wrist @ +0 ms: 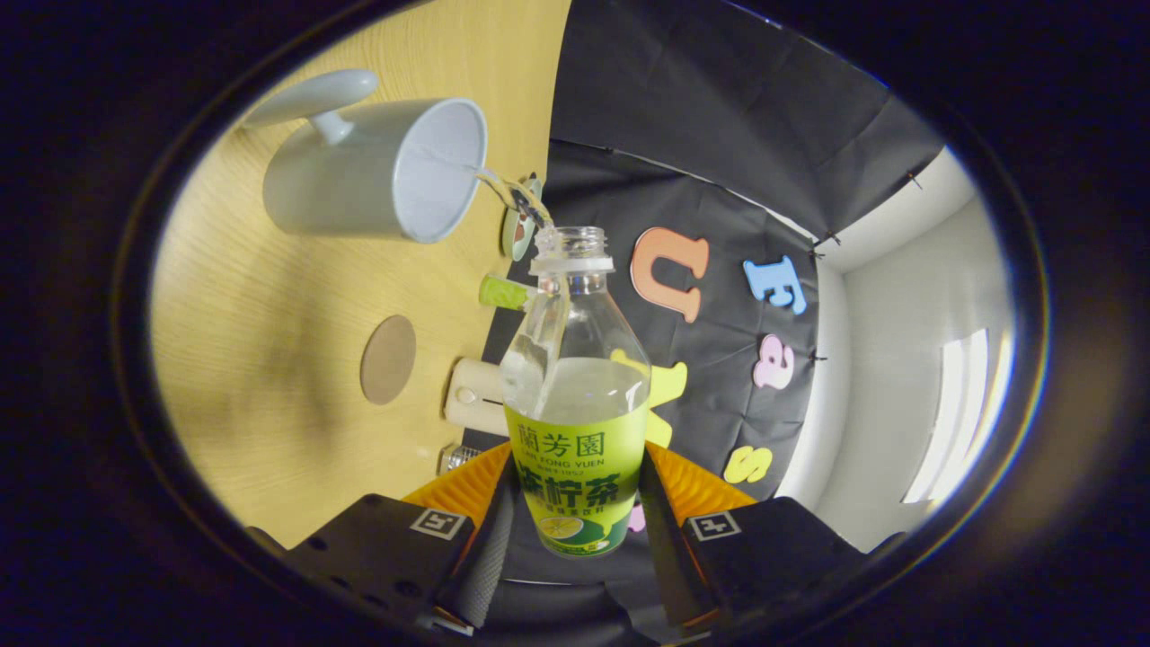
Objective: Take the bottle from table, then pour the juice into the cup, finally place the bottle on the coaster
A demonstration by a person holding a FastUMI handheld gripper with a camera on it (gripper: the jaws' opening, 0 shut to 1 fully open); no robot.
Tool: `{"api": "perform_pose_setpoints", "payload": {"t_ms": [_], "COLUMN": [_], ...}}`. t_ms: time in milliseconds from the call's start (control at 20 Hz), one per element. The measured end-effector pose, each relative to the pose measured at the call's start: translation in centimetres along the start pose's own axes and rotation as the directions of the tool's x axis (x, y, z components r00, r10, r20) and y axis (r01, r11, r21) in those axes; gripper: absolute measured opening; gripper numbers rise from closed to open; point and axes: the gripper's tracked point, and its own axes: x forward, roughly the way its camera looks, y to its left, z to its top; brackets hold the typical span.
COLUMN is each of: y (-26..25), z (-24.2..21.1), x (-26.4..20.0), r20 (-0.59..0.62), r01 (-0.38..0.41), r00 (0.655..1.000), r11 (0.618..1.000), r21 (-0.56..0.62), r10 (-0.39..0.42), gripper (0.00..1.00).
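My gripper [575, 503] is shut on a clear plastic bottle [575, 386] with a green and yellow label, held between both fingers. The bottle is uncapped and tipped over, so the whole view is rolled on its side. A thin stream of clear liquid [503, 190] runs from the bottle's mouth into the white cup [377, 171], which stands on the wooden table [269, 359] just beyond the bottle's neck. Liquid still fills the lower part of the bottle. A round brown coaster [388, 359] lies flat on the table, beside the bottle and nearer to me than the cup.
A white lid or saucer [314, 94] rests against the cup's far side. Along the table's back edge by the black cloth wall stand a green-capped item [505, 292], a cream cylinder [474, 397], a small metal object [456, 456] and a round disc [519, 225].
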Motion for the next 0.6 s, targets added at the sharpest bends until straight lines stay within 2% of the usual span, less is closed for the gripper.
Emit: {"api": "perform_pose_setpoints", "payload": {"t_ms": [600], "y": [-3.3], "z": [-0.9], "x": [1.1], "r20": [-0.004], "r01": [0.052], "r00": [0.999], "r11": [0.998], "r21": [-0.045], "r10": [-0.052], "gripper": [0.75]}}
